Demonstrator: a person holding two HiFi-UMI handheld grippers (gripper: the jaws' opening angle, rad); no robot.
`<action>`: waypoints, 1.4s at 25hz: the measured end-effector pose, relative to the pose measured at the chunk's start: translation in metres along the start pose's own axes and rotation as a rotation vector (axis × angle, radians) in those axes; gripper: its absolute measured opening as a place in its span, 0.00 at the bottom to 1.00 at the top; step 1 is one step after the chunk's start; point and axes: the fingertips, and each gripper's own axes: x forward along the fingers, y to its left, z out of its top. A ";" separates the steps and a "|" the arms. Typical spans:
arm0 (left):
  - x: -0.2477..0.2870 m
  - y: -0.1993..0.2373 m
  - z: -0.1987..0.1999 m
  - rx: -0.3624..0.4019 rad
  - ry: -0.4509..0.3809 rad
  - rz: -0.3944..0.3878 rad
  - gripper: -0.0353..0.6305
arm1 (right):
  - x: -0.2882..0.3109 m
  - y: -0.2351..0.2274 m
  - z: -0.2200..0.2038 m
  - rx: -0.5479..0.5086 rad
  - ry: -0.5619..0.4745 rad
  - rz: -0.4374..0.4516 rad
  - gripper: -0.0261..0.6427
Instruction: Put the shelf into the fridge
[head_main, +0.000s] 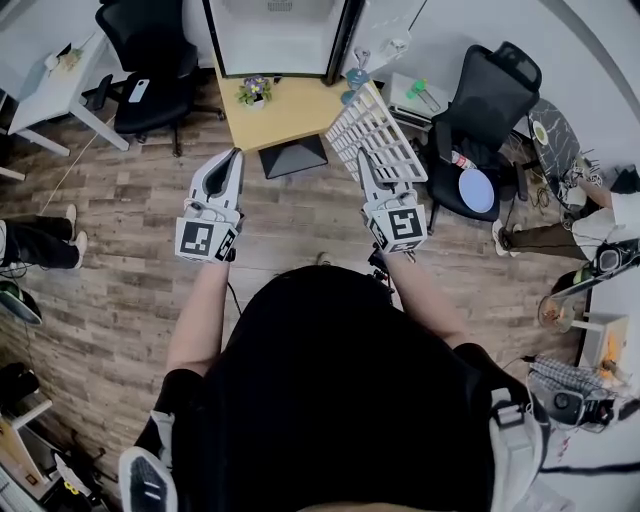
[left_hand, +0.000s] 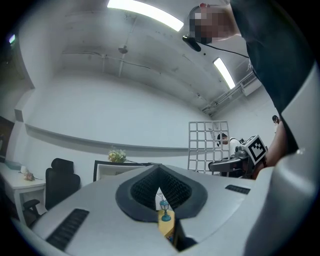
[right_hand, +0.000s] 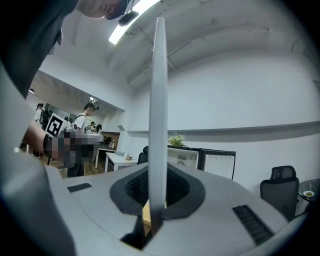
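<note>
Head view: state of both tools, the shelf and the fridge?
left tool: shut, nothing between its jaws.
right tool: shut on the shelf's edge.
shelf: white wire grid, held in the air and tilted, not yet in the fridge.
fridge: ahead of both tools, door looks open.

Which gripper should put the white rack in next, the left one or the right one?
Right, probably. The right gripper is shut on the shelf, which shows edge-on between its jaws. The left gripper has its jaws together on nothing and is apart from the shelf.
</note>
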 end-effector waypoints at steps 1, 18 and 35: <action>-0.001 0.001 0.000 -0.002 -0.001 0.001 0.08 | 0.000 0.001 0.000 0.005 0.000 -0.002 0.10; -0.043 0.021 0.005 -0.023 -0.033 -0.035 0.08 | -0.008 0.069 -0.003 0.015 0.003 -0.023 0.10; -0.010 0.031 -0.004 -0.007 -0.018 -0.036 0.08 | 0.025 0.052 -0.011 0.028 -0.010 -0.001 0.10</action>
